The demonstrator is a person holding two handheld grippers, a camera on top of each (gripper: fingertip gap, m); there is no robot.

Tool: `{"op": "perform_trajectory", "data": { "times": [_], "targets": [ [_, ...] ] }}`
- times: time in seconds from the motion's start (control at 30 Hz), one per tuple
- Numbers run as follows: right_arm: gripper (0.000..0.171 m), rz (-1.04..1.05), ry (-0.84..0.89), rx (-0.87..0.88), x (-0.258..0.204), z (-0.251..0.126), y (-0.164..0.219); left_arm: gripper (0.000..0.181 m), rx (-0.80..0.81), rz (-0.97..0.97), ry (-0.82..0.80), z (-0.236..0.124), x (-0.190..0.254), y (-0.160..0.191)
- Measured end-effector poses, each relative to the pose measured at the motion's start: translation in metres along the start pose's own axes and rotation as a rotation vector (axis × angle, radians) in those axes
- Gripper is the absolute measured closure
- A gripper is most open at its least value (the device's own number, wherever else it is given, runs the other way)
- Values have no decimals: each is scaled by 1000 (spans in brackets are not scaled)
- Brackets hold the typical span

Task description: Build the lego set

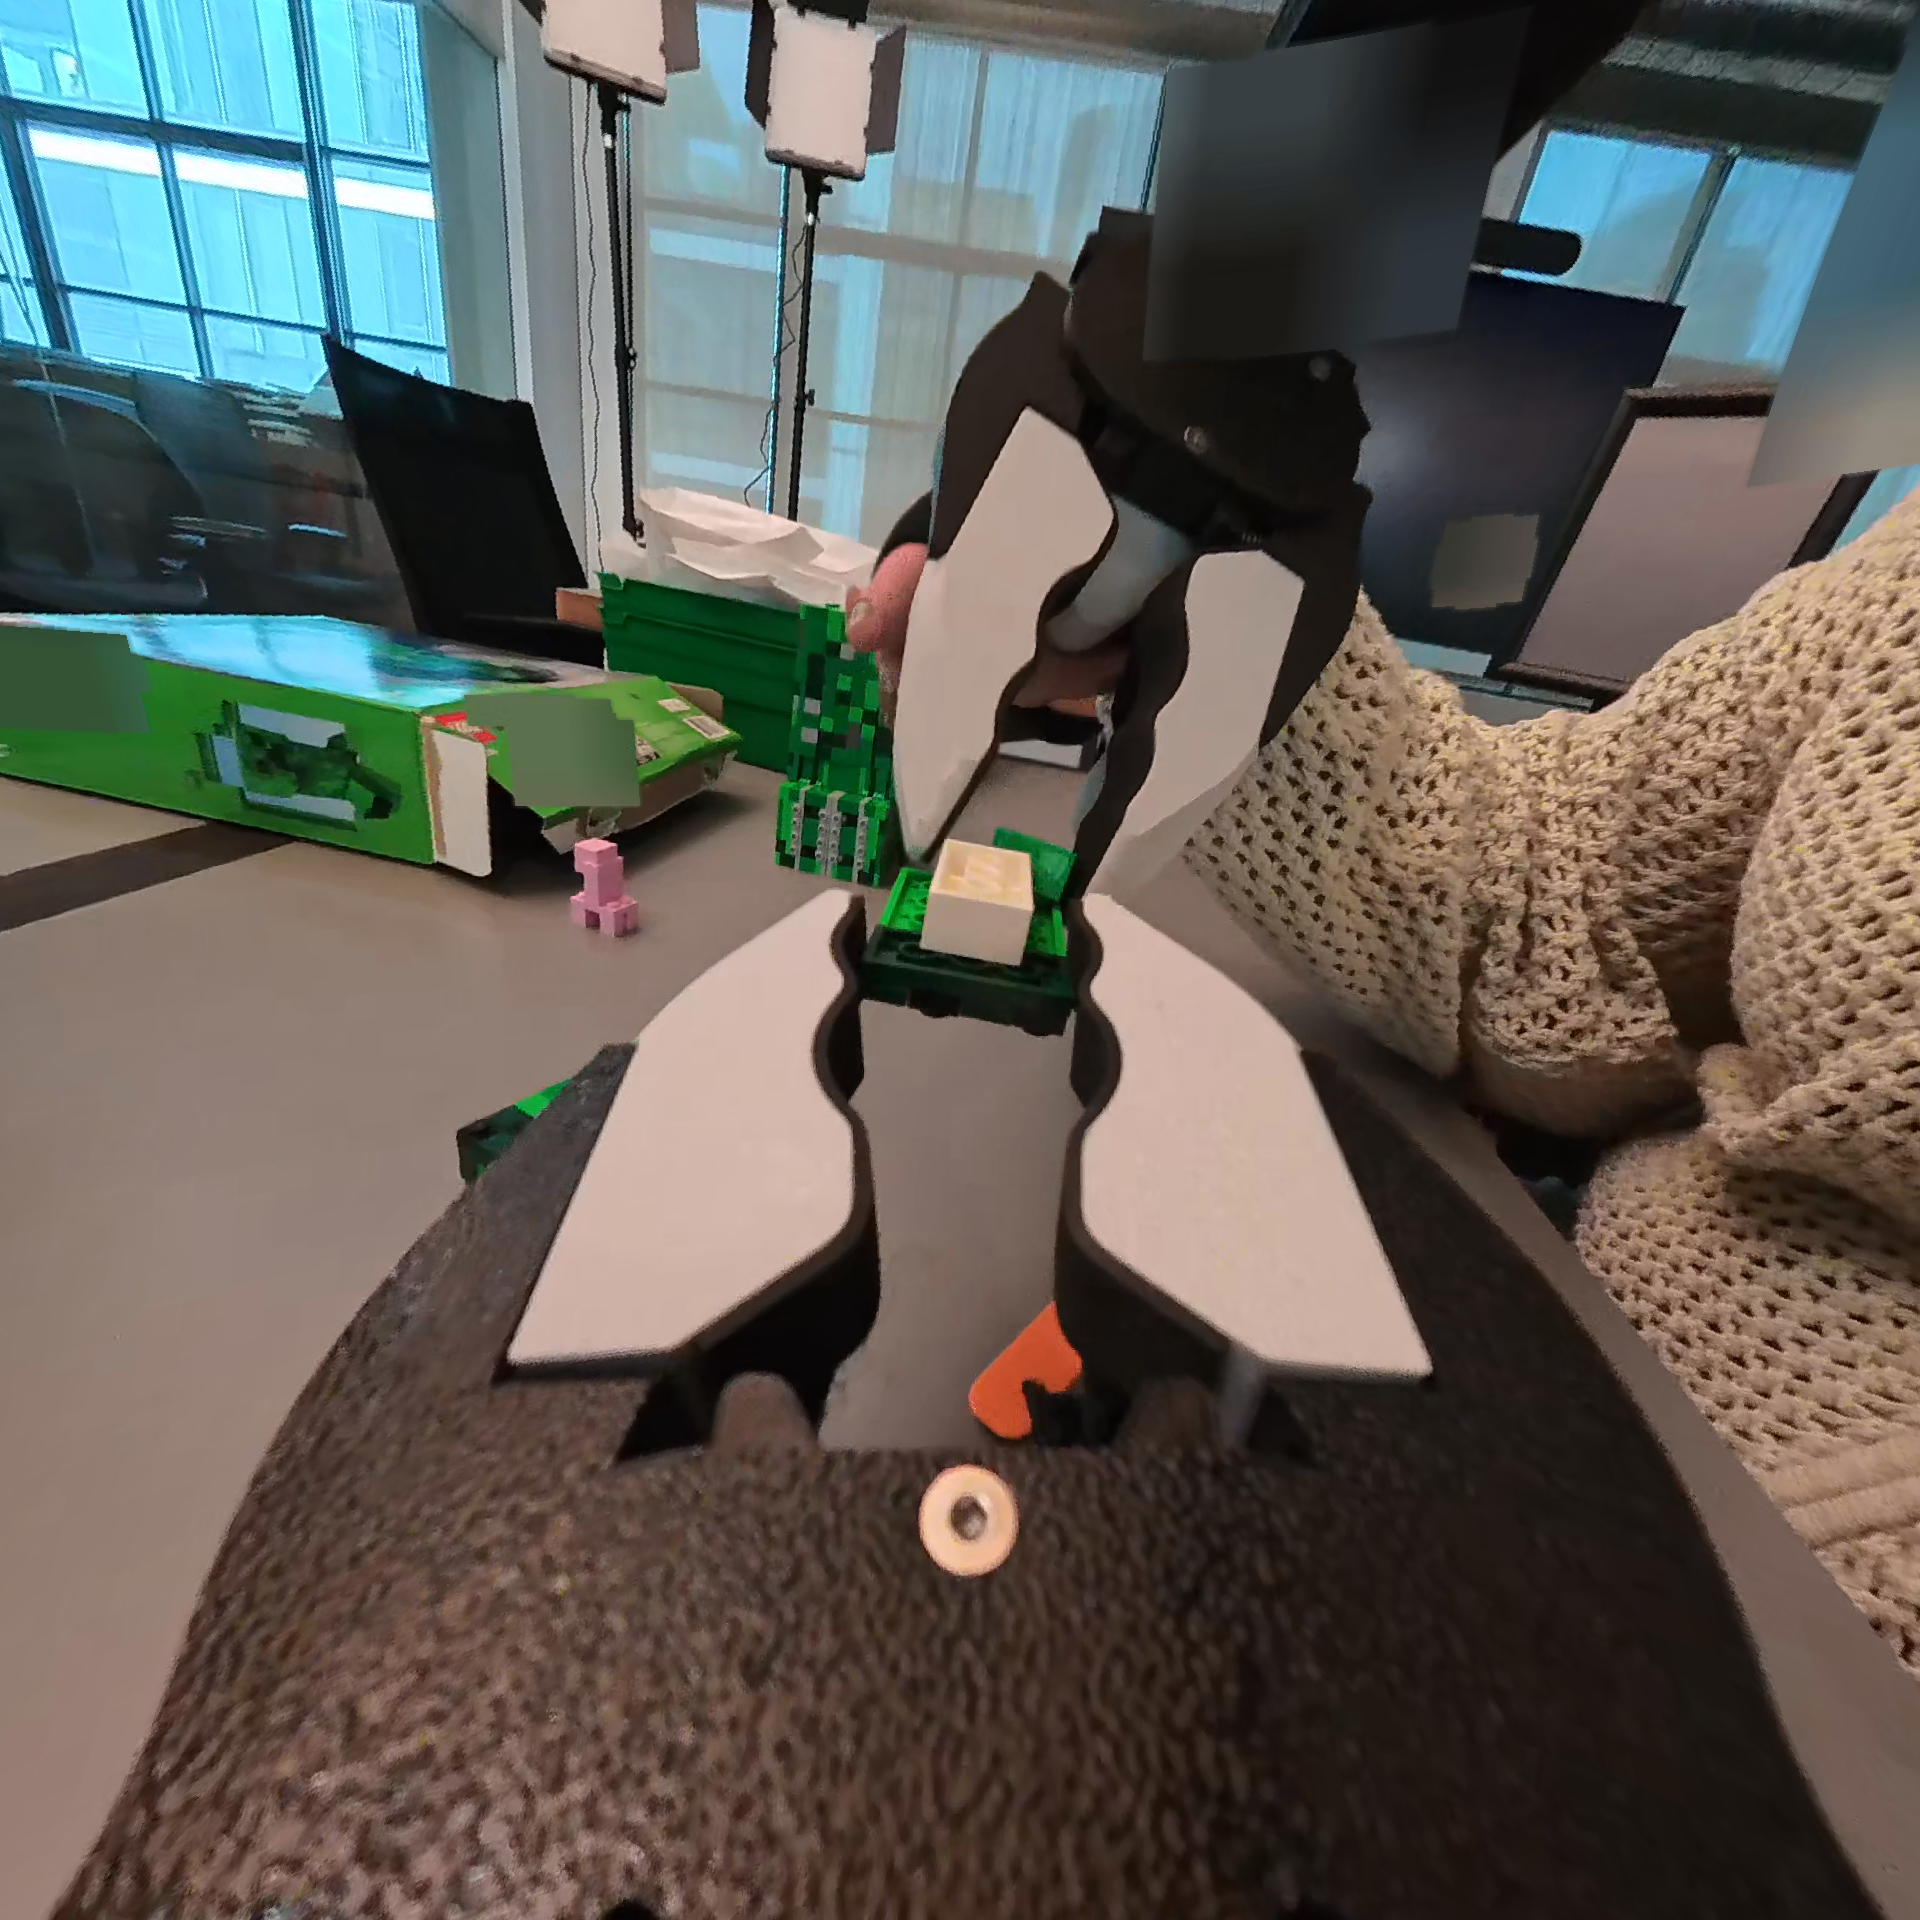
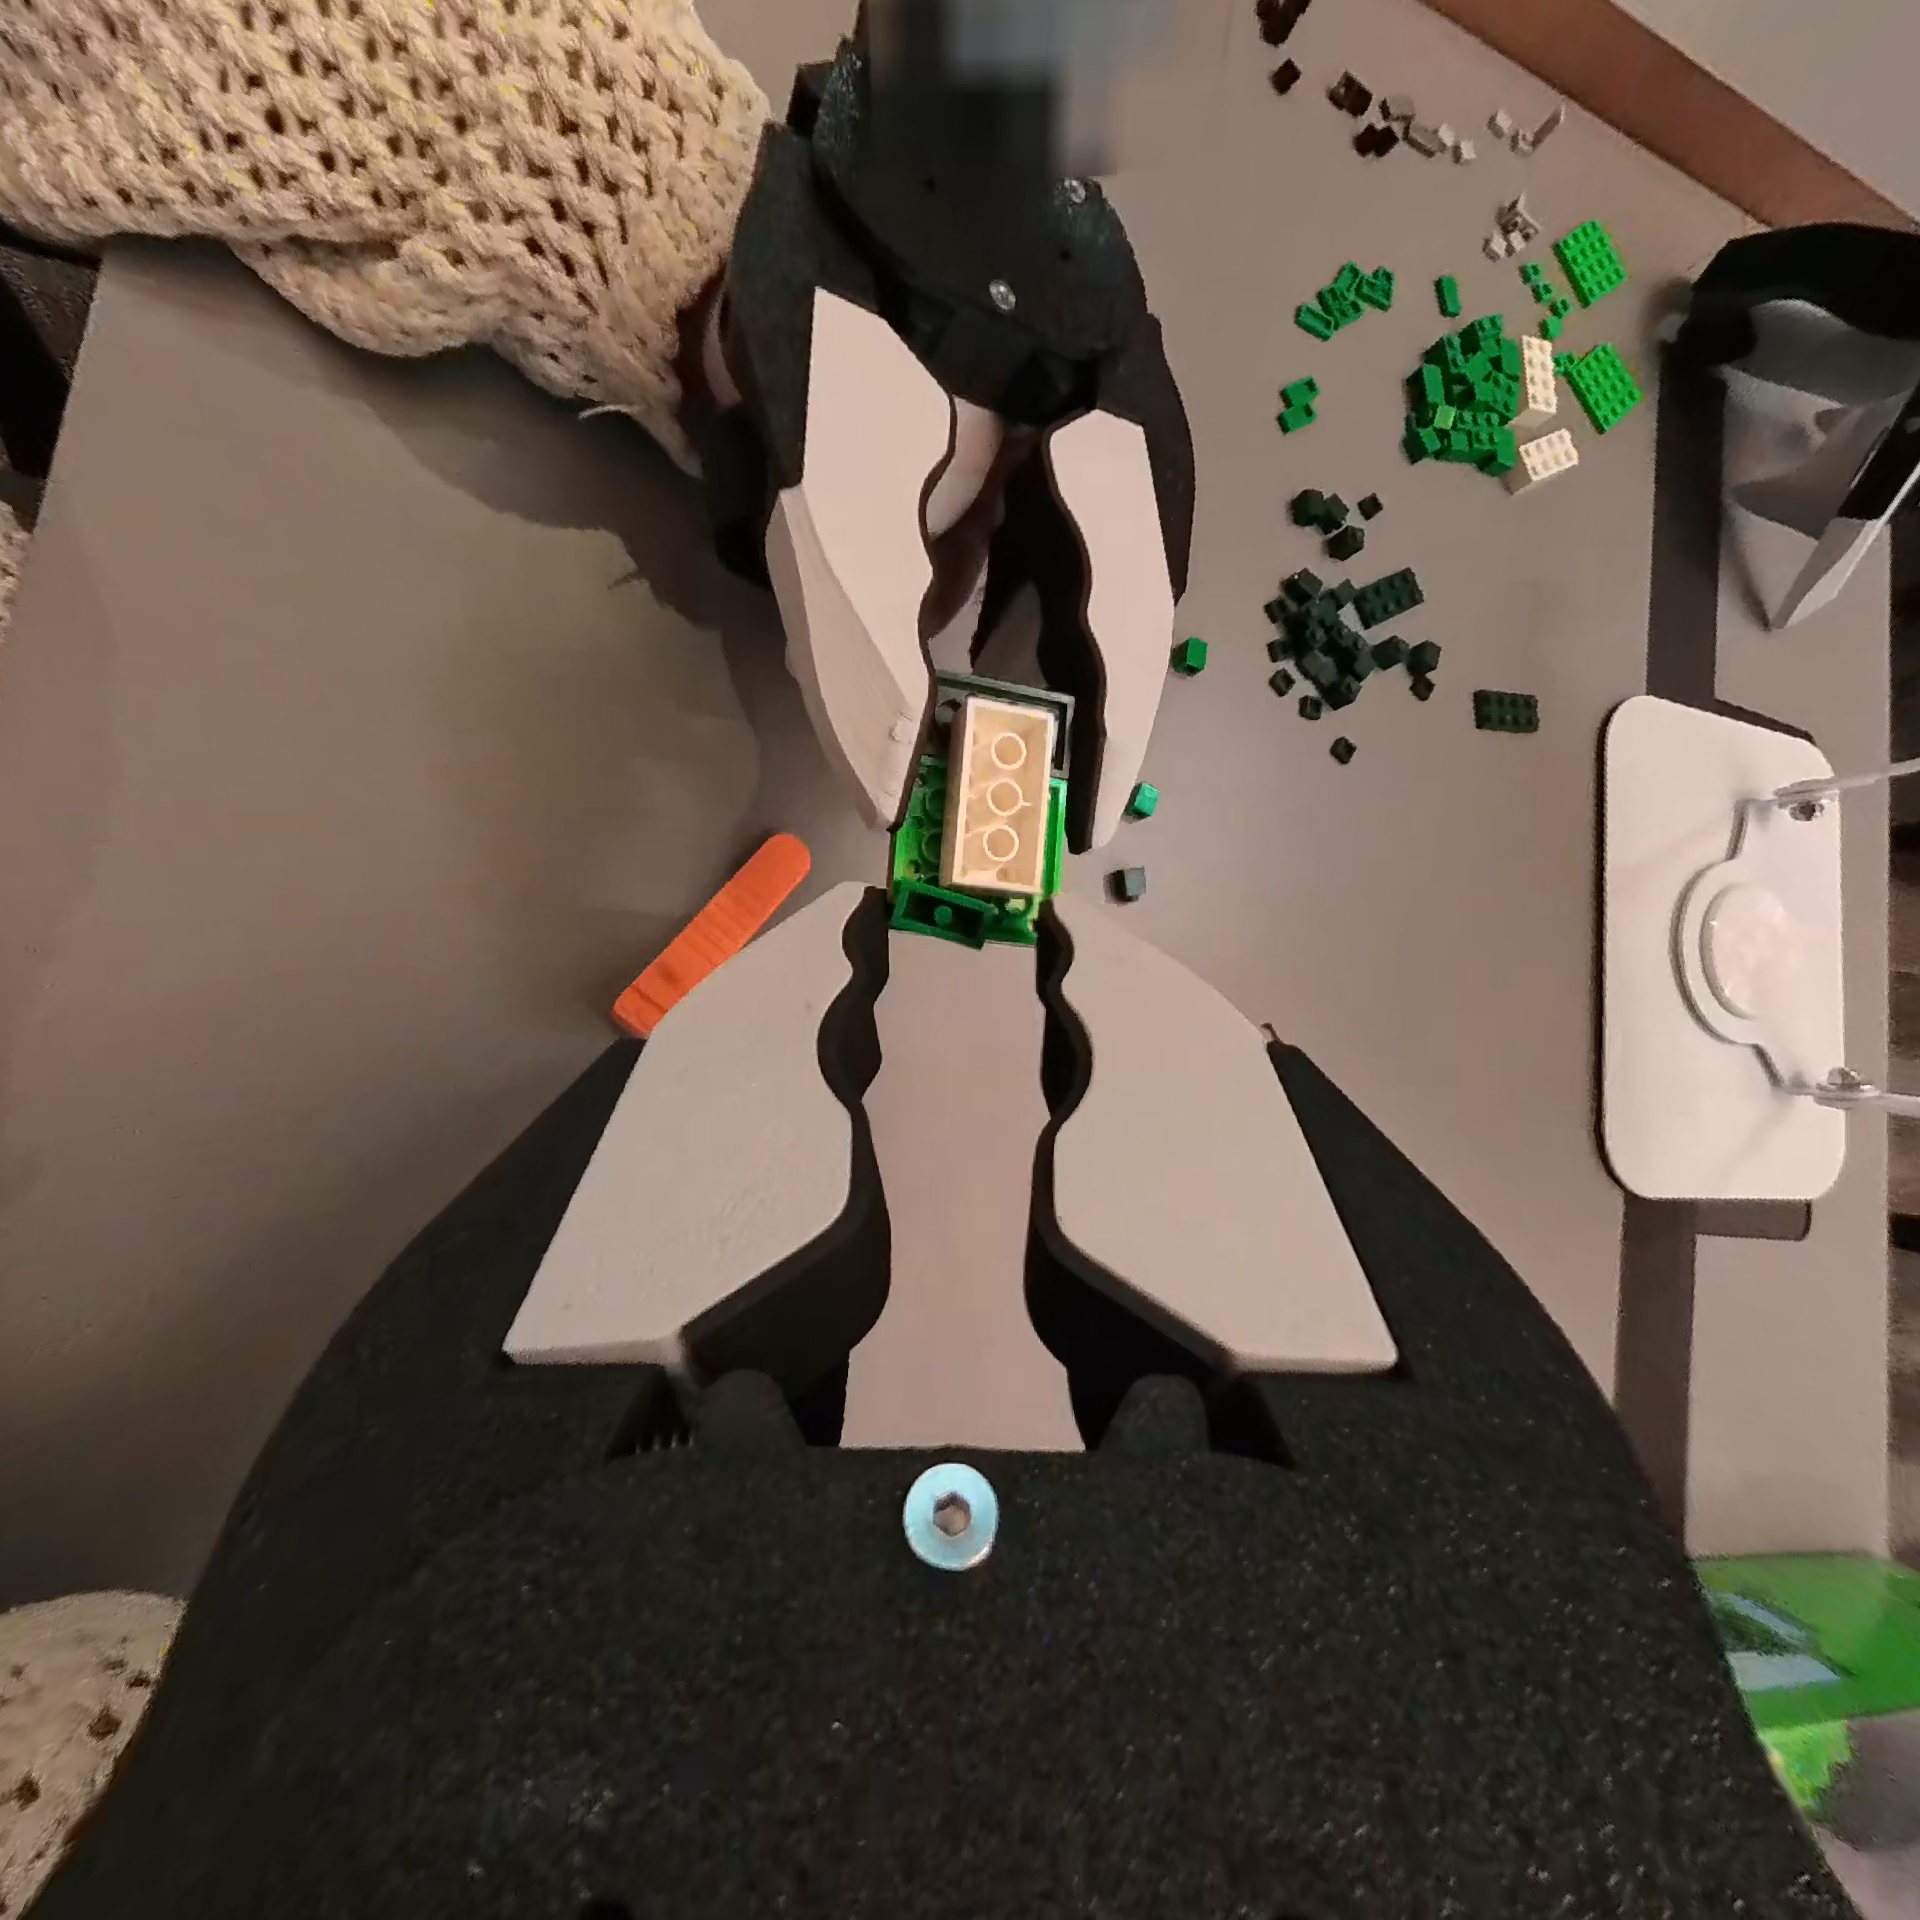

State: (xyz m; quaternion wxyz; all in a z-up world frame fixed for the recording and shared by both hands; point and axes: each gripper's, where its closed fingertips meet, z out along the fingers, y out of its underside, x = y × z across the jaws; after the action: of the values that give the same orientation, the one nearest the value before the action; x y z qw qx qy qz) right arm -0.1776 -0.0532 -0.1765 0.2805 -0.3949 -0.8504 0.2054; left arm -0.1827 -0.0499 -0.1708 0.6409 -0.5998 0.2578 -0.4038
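Note:
A small green lego assembly with a white brick on top, underside up, is held above the grey table. My left gripper is shut on its dark green base. My right gripper comes down from above, its tips against the far end beside the white brick. In the right wrist view the assembly and white brick sit between my right gripper and the left gripper opposite, both clamped on its sides.
An orange brick separator lies on the table left of the assembly. Bright green and dark green loose bricks lie to the right, near a white stand base. The set box, a green figure and a pink pig stand behind. Less than 4 cm separates the two grippers' tips. From the right gripper's tips to the orange brick separator is close to 10 centimetres.

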Motion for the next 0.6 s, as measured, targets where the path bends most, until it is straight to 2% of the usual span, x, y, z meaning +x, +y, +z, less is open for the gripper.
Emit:
{"op": "perform_trajectory", "data": {
  "times": [0.4, 0.5, 0.6],
  "targets": [
    [140, -27, 74, 41, 8, -9, -8, 144, 57, -37, -1, -3, -1, -11],
    [132, -37, 169, 138, 13, -20, -14, 144, 82, -81, -27, -5, -7, -16],
    [122, -80, 418, 209, 26, -29, -16, 144, 96, -116, -79, -9, -17, -18]
  ]
}}
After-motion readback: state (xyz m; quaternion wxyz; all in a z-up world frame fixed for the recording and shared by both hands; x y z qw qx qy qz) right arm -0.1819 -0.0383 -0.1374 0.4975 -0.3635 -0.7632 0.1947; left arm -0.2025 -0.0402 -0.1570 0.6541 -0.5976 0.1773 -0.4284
